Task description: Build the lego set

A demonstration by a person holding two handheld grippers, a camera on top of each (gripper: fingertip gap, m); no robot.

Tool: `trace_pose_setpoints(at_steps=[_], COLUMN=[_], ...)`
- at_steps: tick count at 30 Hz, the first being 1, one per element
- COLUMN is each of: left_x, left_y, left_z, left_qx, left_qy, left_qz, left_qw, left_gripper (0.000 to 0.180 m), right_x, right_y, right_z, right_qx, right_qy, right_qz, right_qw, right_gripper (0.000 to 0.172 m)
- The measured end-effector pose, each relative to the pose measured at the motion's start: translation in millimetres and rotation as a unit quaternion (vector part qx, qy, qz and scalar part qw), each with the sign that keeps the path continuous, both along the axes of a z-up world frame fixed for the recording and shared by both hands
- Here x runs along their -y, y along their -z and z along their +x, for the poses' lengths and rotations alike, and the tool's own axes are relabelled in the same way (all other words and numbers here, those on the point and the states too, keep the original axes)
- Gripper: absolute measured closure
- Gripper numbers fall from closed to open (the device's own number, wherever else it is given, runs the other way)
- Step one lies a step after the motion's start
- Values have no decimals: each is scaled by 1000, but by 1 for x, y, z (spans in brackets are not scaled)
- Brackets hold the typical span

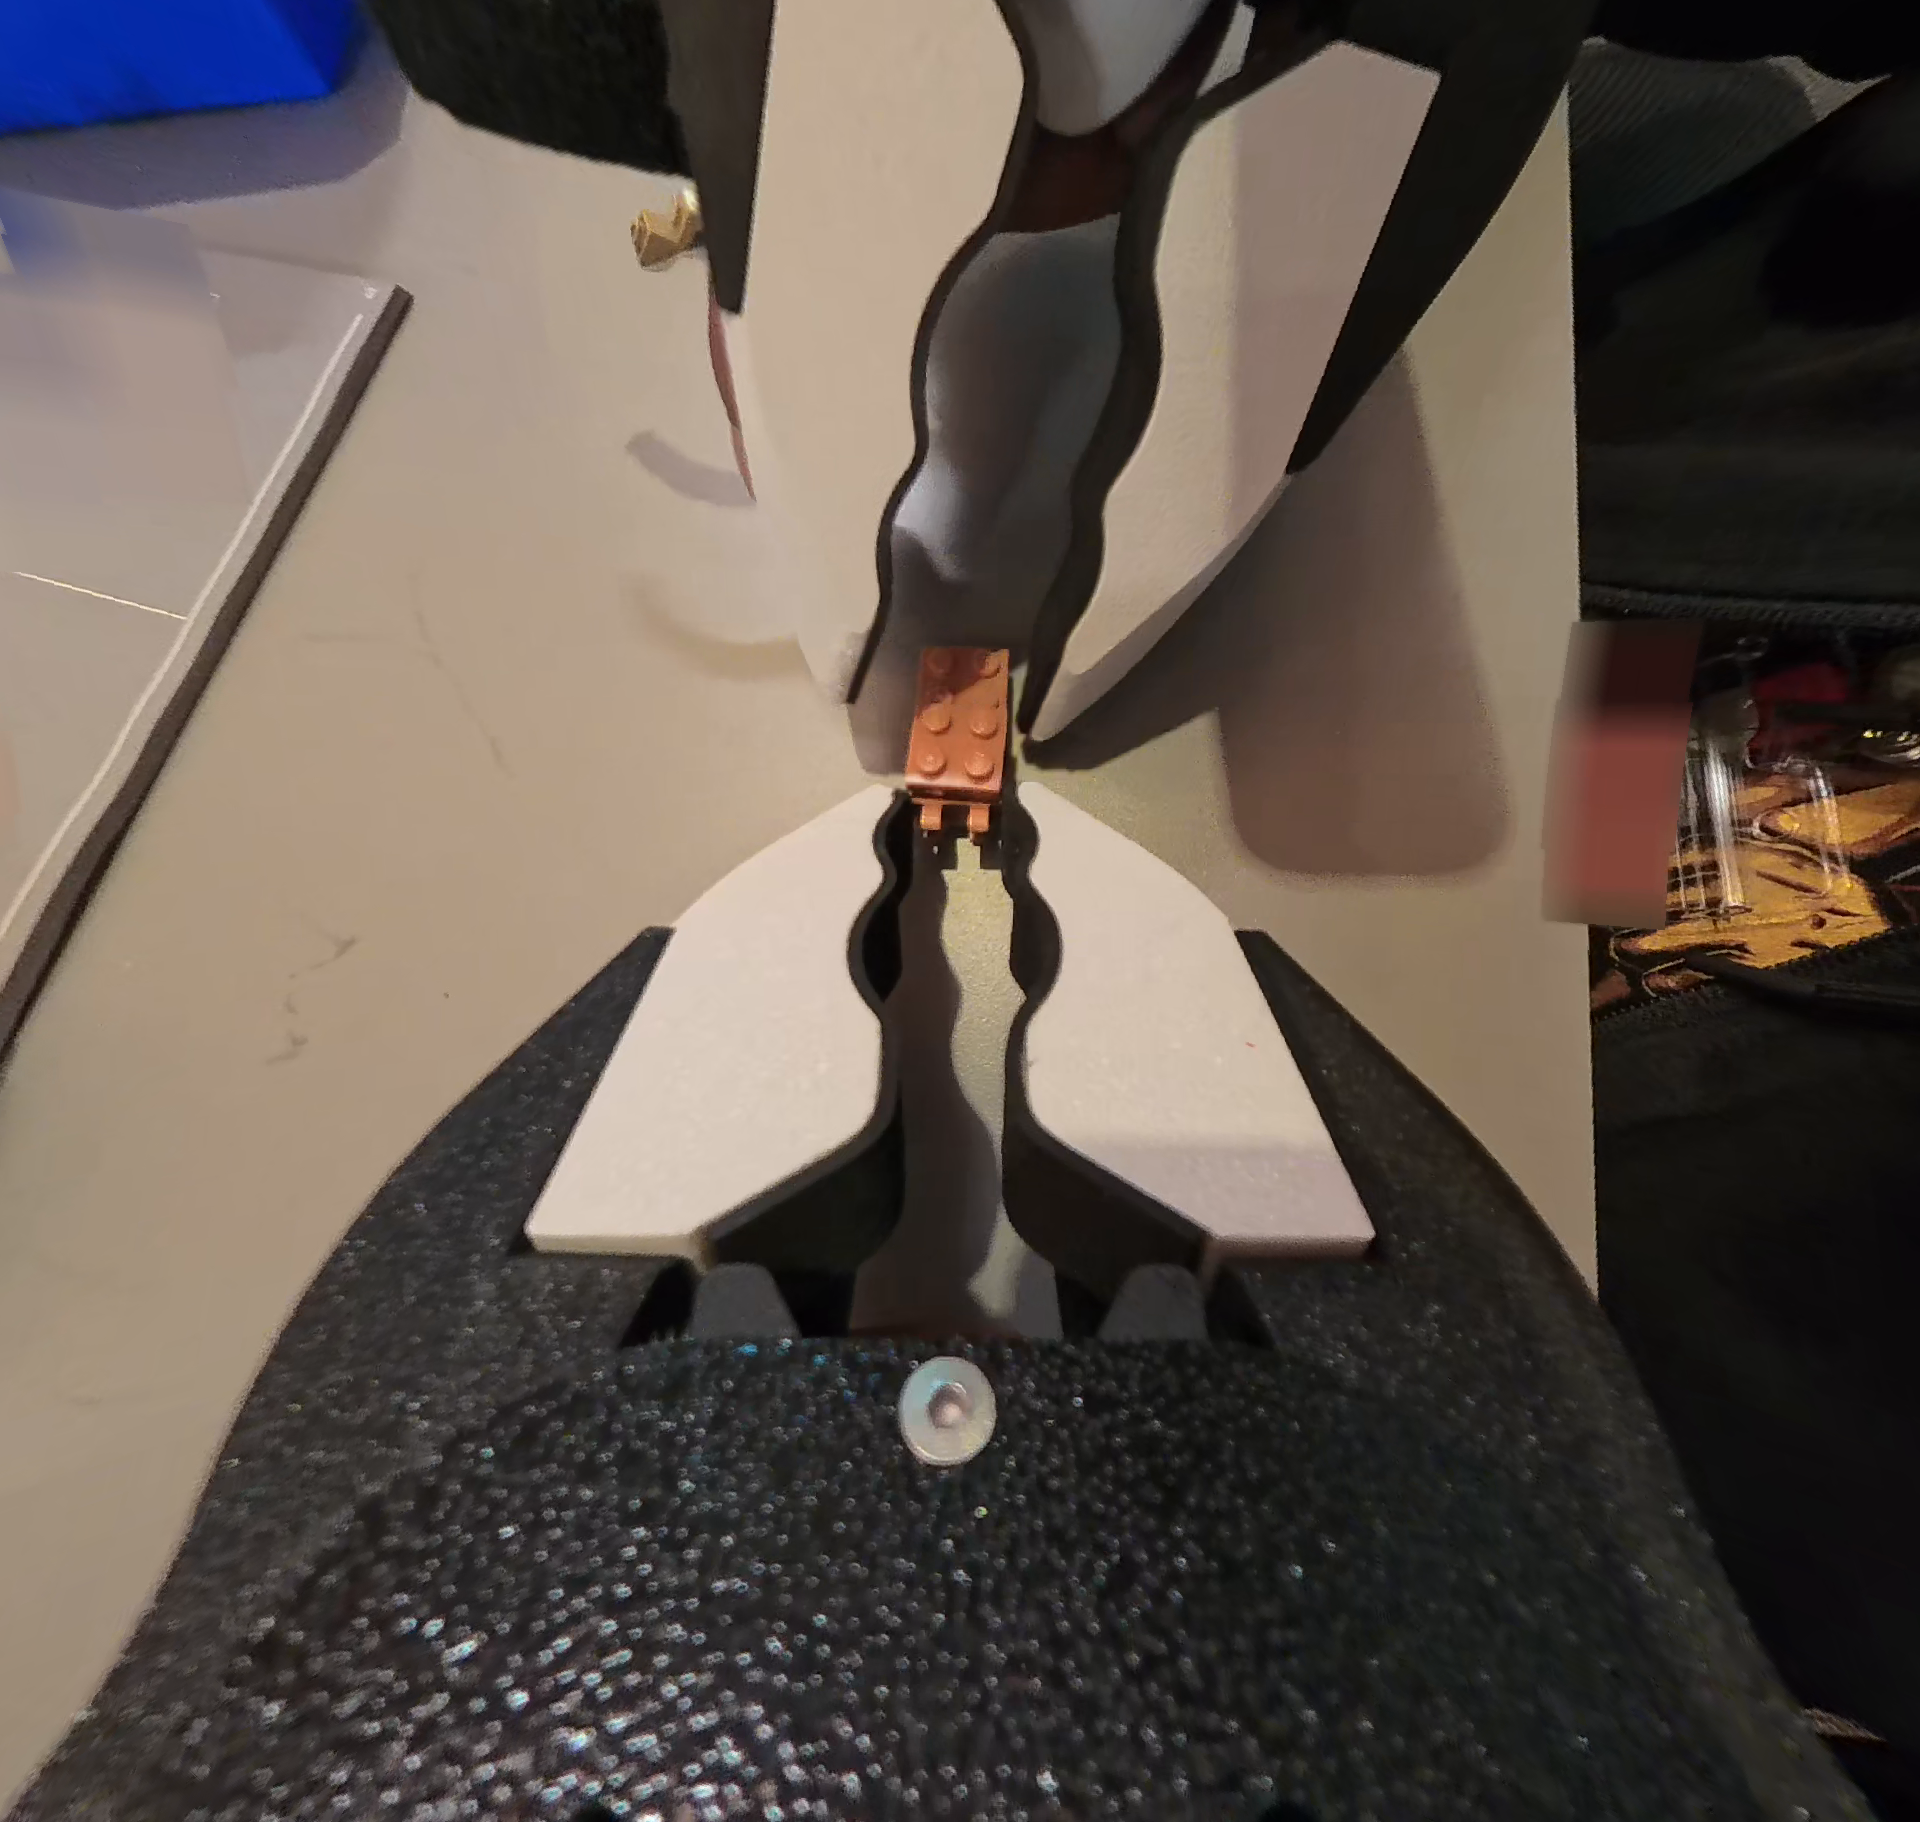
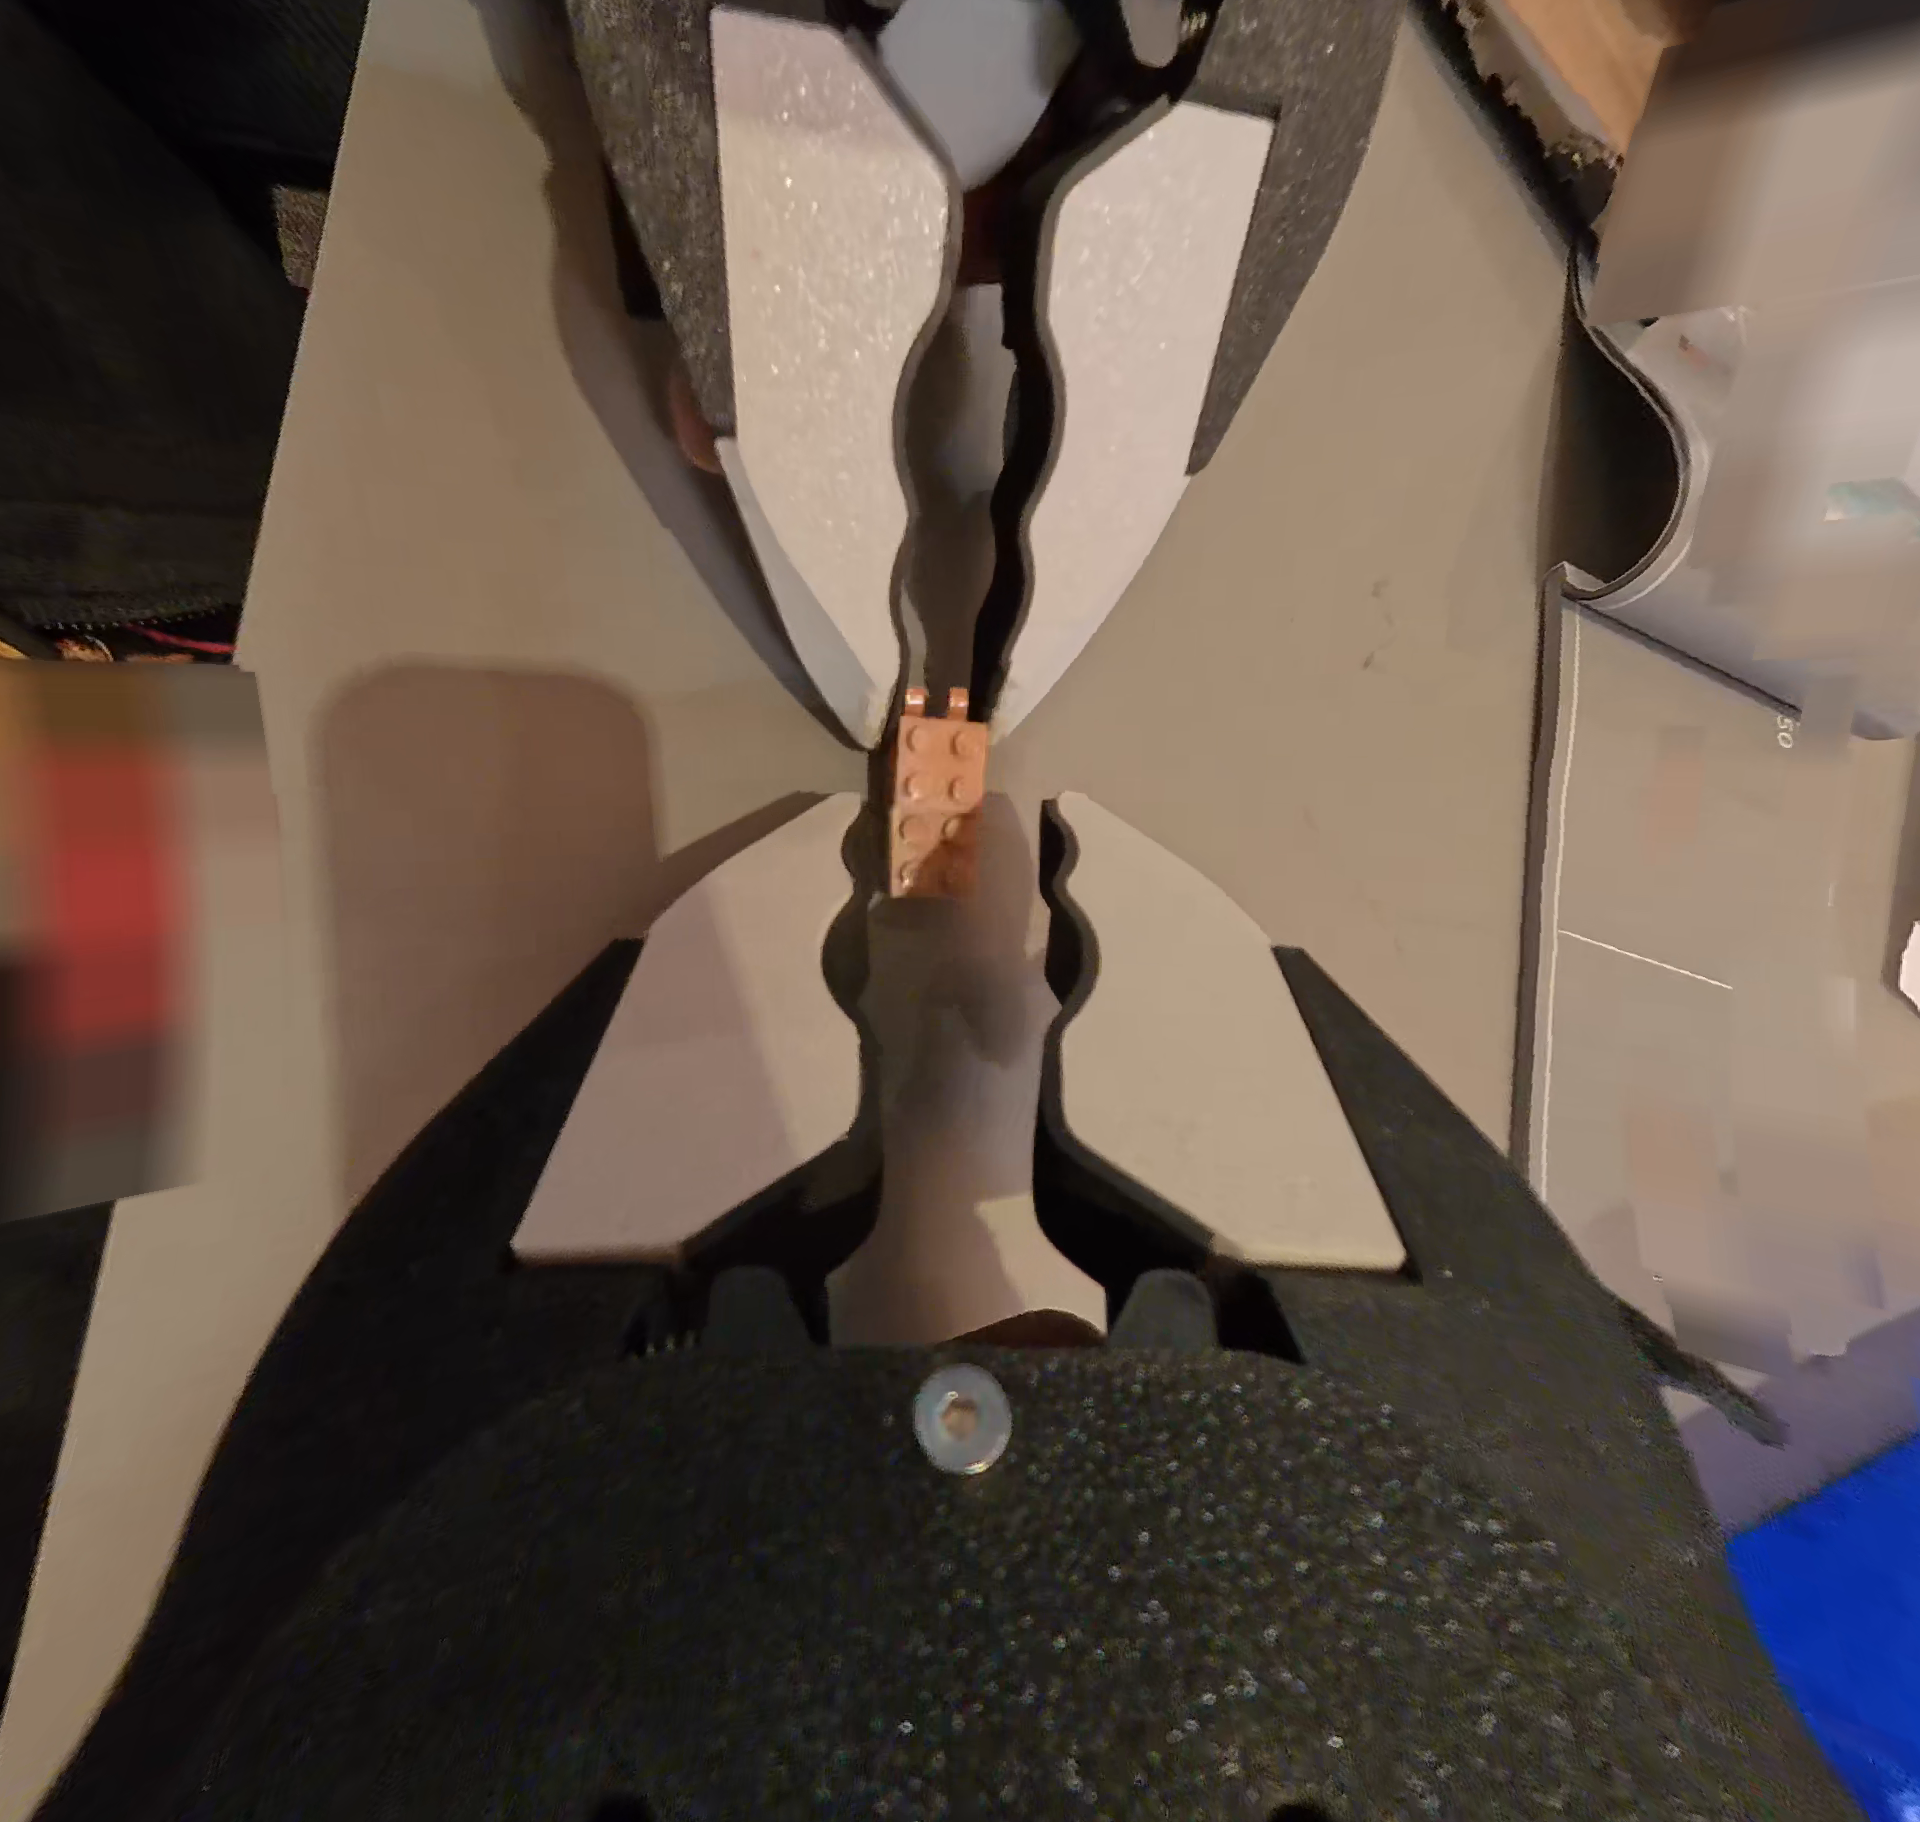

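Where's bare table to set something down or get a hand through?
Crowded centre: left gripper and right gripper meet at the brown brick. Widest bare table lies between them and the grey mat. Narrow strip toward the dark clothing.

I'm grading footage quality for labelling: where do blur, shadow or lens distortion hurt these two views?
Left wrist view: the small copper-coloured studded plastic brick is fairly sharp. The blue object at the corner is blurred, and the wide lens bows the edges. A broad soft shadow falls on the pale tabletop. Right wrist view: the brick's near end is shadowed and softer. The light is warm, with no strong glare.
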State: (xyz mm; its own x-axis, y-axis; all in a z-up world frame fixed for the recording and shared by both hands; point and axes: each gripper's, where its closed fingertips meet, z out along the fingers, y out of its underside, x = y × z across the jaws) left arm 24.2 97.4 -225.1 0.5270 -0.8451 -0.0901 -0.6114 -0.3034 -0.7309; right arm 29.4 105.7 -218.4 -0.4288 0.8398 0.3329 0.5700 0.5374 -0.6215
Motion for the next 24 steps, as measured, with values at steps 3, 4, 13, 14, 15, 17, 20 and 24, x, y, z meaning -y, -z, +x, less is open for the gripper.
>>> trace_pose_setpoints(at_steps=[3,4,13,14,15,17,20,24], left_x=[0,0,1,2,2,4,5,6], left_y=[0,0,-19,-22,-24,-26,-25,-27], left_z=[0,0,-1,-1,-1,-1,0,4], left_qx=[0,0,69,76,82,84,81,84], left_qy=[0,0,4,5,7,14,18,25], left_qz=[0,0,10,13,16,24,26,27], left_qw=[1000,1000,998,997,997,996,996,996], left_gripper=[165,165,165,165,165,165,165,165], right_x=[-1,0,-3,-3,-1,0,5,9], right_y=[5,5,-7,-8,-9,-12,-13,-14], right_z=[3,4,3,4,4,3,4,3], right_qx=[1,0,-66,-67,-68,-72,-63,-58], right_qy=[-2,-1,-14,-8,-4,7,12,14], right_qz=[5,0,51,37,19,-21,-83,-110], right_qw=[1000,1000,996,997,998,997,994,992], right_gripper=[141,141,138,139,139,139,140,149])
